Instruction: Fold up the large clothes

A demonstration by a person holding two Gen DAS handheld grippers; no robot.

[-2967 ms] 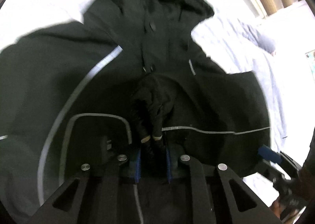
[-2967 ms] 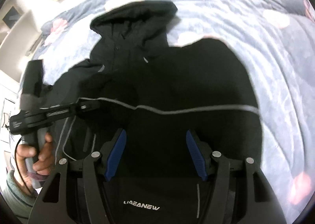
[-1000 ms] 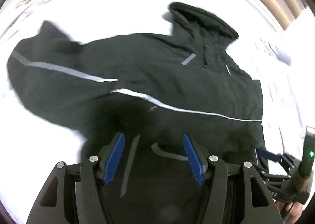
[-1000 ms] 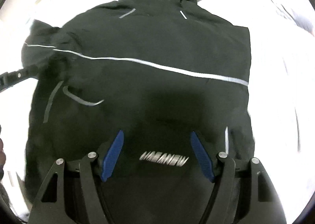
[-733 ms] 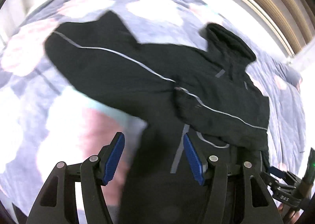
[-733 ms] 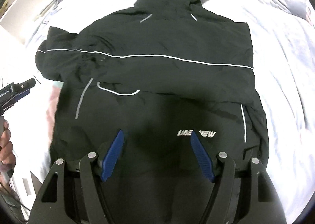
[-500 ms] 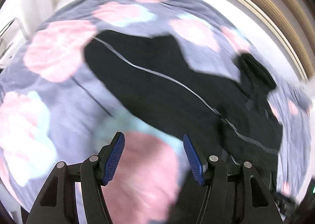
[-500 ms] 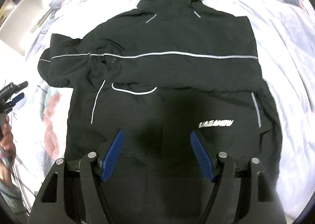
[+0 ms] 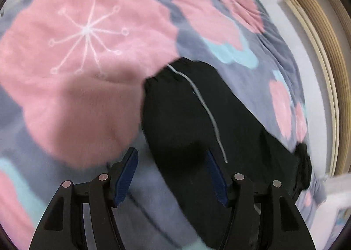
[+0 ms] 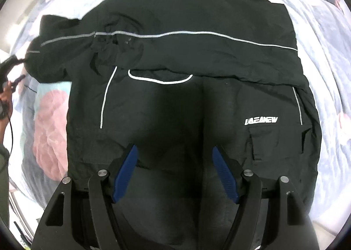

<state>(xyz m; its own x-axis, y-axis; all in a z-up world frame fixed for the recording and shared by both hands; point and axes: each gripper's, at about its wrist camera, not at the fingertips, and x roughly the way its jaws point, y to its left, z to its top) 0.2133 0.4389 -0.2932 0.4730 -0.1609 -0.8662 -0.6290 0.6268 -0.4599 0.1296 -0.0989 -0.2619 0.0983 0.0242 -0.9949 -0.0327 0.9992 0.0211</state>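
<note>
The black jacket (image 10: 186,78) lies spread on a floral blanket (image 9: 87,52), hood at the far end and hem near. One sleeve is already folded across the chest; the other sleeve (image 9: 197,118) reaches out to the left, its cuff (image 9: 173,72) resting on a pink flower of the blanket.

At the left, the left gripper (image 9: 171,175) hovers over that outstretched sleeve with its jaws apart and nothing between the pads. In the right wrist view it shows only as a blurred dark shape (image 10: 11,63) by the sleeve end, with a hand (image 10: 5,100) below it. The step in hand looks like taking this sleeve and folding it inward. To do it well, the jaws should probably come down near the cuff, across the sleeve's width, pinching both layers and not the blanket under them. Then the sleeve would be best lifted just clear and carried right, laid flat along the grey stripe (image 10: 197,35) over the chest, with no twist.

Further right, the right gripper (image 10: 174,173) hangs over the lower middle of the jacket, pointing down, its jaws apart and empty. It could usefully press the body down while the sleeve is drawn over, so the folded sleeve does not shift
</note>
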